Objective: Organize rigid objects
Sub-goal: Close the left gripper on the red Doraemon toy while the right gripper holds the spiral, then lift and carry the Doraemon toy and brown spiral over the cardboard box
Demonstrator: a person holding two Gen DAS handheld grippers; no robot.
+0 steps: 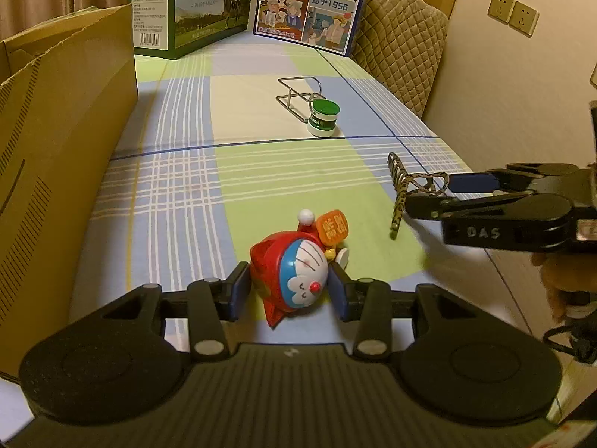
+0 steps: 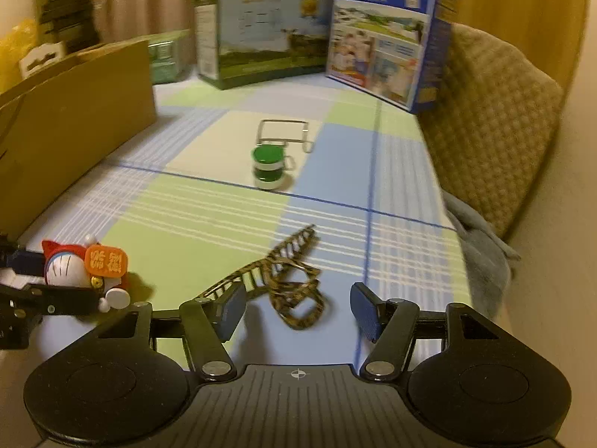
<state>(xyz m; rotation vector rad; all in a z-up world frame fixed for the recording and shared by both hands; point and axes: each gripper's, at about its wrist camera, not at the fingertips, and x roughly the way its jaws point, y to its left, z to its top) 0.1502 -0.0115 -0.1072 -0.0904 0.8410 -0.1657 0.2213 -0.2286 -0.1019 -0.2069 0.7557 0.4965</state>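
The left gripper is clamped on the red and blue cat figurine, its 2 pads pressing the round head from either side, a grip that looks meant for carrying. The right gripper stands partly open with the leopard-print hair claw lying loose between its jaws, apparently let go rather than held. Taking the cardboard box as landmark: the figurine sits nearest it, the claw farther to its right, and the green-capped jar beyond, touching a wire rack. The open box is probably where these go.
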